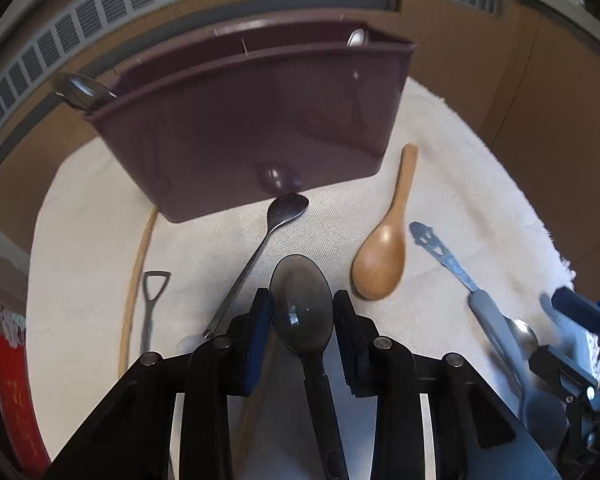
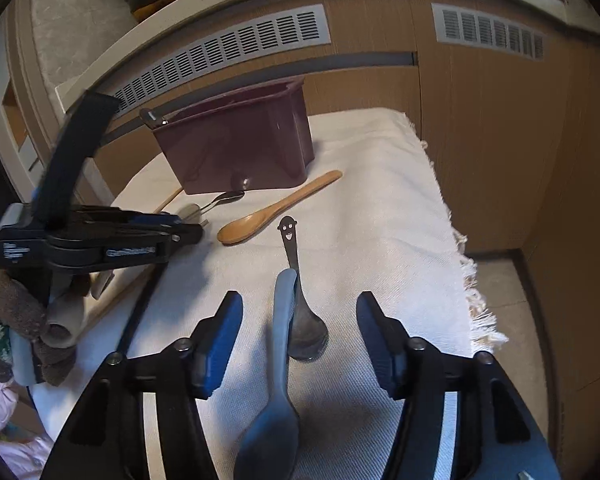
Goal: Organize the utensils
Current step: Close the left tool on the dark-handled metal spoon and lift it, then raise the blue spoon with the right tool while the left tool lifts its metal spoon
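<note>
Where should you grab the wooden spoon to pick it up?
Grab the wooden spoon by its thin handle, coming from above with the fingers across it. It lies flat on the cloth, handle pointing toward the bin; the bowl is wide and rounded.

A table is being covered by a fringed white cloth [image 2: 380,208]. Behind, brown wood panelling [image 2: 480,128] is being broken by grey vent grilles [image 2: 236,44]; pale floor [image 2: 500,300] is being lit.

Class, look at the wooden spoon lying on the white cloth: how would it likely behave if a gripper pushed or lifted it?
The wooden spoon looks rigid and probably light. Its rounded bowl may rock or pivot when nudged. The woven cloth should limit sliding.
</note>
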The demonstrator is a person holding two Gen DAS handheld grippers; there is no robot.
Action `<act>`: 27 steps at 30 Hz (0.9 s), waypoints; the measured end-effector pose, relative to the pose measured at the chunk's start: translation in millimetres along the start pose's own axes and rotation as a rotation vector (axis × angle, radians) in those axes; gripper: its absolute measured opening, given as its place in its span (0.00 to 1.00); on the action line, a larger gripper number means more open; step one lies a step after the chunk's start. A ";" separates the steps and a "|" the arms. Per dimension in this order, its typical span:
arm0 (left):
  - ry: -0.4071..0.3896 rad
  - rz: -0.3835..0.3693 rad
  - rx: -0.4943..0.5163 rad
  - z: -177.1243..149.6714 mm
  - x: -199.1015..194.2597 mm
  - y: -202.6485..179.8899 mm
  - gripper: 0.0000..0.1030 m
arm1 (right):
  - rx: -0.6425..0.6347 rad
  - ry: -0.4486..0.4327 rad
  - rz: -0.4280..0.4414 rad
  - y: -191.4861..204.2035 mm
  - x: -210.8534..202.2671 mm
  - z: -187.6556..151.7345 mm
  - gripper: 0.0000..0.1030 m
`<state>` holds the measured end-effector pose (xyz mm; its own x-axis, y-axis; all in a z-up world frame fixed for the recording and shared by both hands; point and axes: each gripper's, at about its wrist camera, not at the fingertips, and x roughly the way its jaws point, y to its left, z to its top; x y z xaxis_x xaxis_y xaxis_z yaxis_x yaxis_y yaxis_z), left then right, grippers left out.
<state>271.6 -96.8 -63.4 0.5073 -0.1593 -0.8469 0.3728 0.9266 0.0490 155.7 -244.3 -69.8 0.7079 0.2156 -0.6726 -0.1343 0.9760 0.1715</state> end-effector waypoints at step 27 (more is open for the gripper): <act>-0.232 -0.121 -0.187 -63.4 -96.5 58.8 0.32 | -0.161 0.078 -0.105 48.2 -9.2 29.2 0.10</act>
<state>195.3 -5.3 -12.4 0.6395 -0.3258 -0.6963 0.3031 0.9392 -0.1611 163.0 -200.2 -34.3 0.6687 0.1081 -0.7357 -0.1763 0.9842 -0.0157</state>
